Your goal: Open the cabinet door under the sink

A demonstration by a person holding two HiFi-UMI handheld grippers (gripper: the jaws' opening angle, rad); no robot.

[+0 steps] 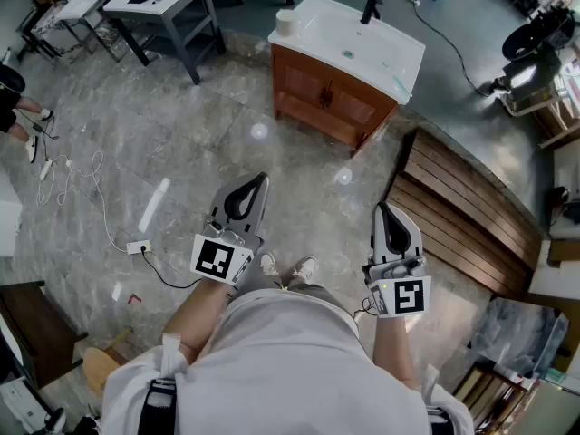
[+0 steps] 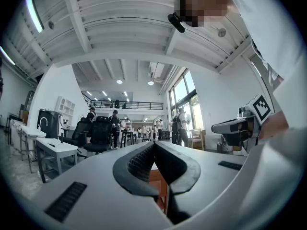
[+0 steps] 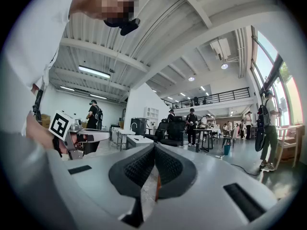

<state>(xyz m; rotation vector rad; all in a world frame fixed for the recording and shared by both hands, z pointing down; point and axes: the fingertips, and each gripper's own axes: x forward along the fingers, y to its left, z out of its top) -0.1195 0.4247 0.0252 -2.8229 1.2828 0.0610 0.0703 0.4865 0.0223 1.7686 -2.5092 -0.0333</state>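
Far off on the grey veined floor (image 1: 181, 134), reddish-brown for the cabinet (image 1: 326, 98) and white for the sink (image 1: 349, 39) above. Near, light grey with black pads for the left hand-held gripper (image 1: 261, 181) and right hand-held gripper (image 1: 382, 208), each with black-and-white square markers. To the right, dark brown for the slatted platform (image 1: 462, 211).

The person wears a white short-sleeved shirt (image 1: 290, 361), with a dark strap (image 1: 156, 408) at each upper arm, and pale shoes (image 1: 269, 263). The left tongs (image 1: 264, 178) and the right tongs (image 1: 381, 206) look alike. Each has smooth light-grey shells that taper to a point and are lined inside with black ribbed pads (image 2: 139, 163). A dark ridged slot (image 2: 67, 201) is set into each shell's flat top. At the rear of each sits a white cube (image 1: 216, 259) printed with a black square marker.
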